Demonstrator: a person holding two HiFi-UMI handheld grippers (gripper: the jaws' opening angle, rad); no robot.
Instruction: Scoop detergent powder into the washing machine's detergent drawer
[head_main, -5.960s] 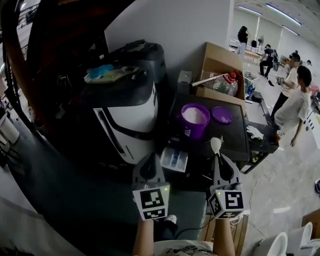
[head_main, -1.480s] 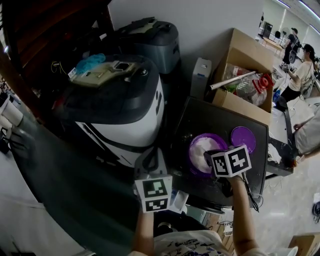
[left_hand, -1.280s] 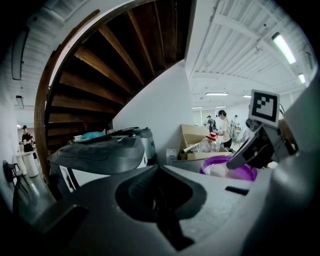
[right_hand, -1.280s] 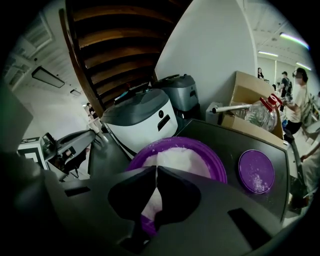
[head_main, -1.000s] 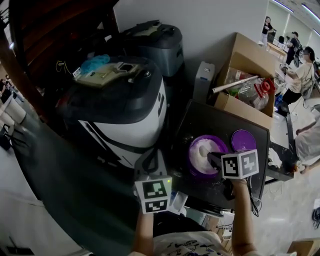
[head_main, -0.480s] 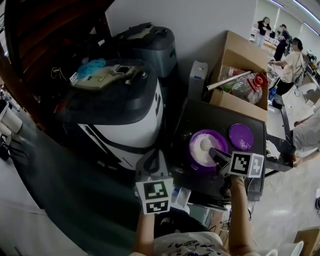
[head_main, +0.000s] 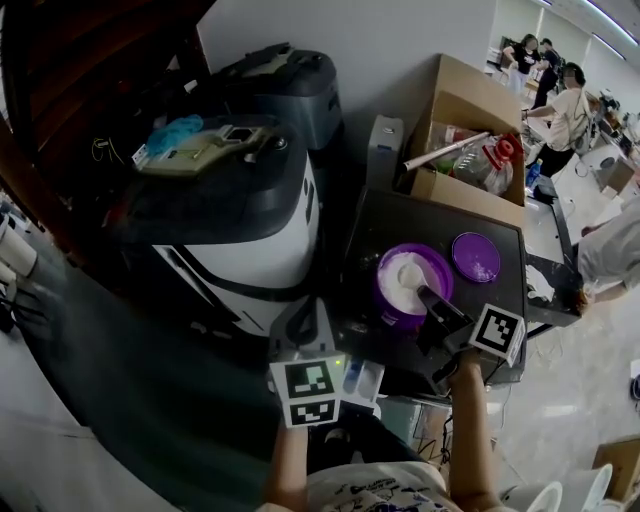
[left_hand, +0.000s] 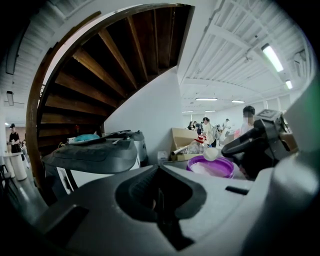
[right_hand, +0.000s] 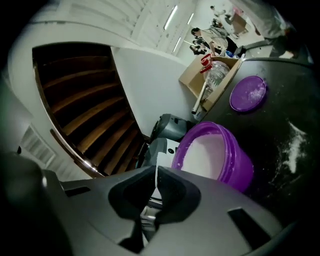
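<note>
Right gripper (head_main: 432, 300) fingers clamped shut on thin white handle of spoon (left_hand: 211, 154). Spoon bowl out ahead of fingers, just above rim of purple tub (head_main: 412, 283); cannot tell if bowl is loaded. Tub open, filled with white detergent powder (right_hand: 202, 155), standing on black table (head_main: 385, 228). Purple lid (head_main: 476, 257) lying flat on table just beside tub, on side away from washing machine. Streaks of spilled powder (right_hand: 294, 145) on table near tub.

Left gripper (head_main: 300, 322) fingers pressed together, nothing between them, held low in front of washing machine (head_main: 250, 235), well apart from tub. Pointing level, toward machine and staircase.

Detergent drawer (head_main: 362, 378) pulled out at machine's front, white with blue inside, just beside left gripper's marker cube and partly hidden by it. Below and short of tub in head view, not under spoon.

Washing machine white with dark top, clutter on its lid. Grey appliance (head_main: 285, 85) behind it against wall. Open cardboard box (head_main: 470, 105) behind table, with plastic bottle (head_main: 485, 165) inside. Dark wooden staircase (left_hand: 100, 70) curving overhead. People (head_main: 560, 100) standing far off in background.
</note>
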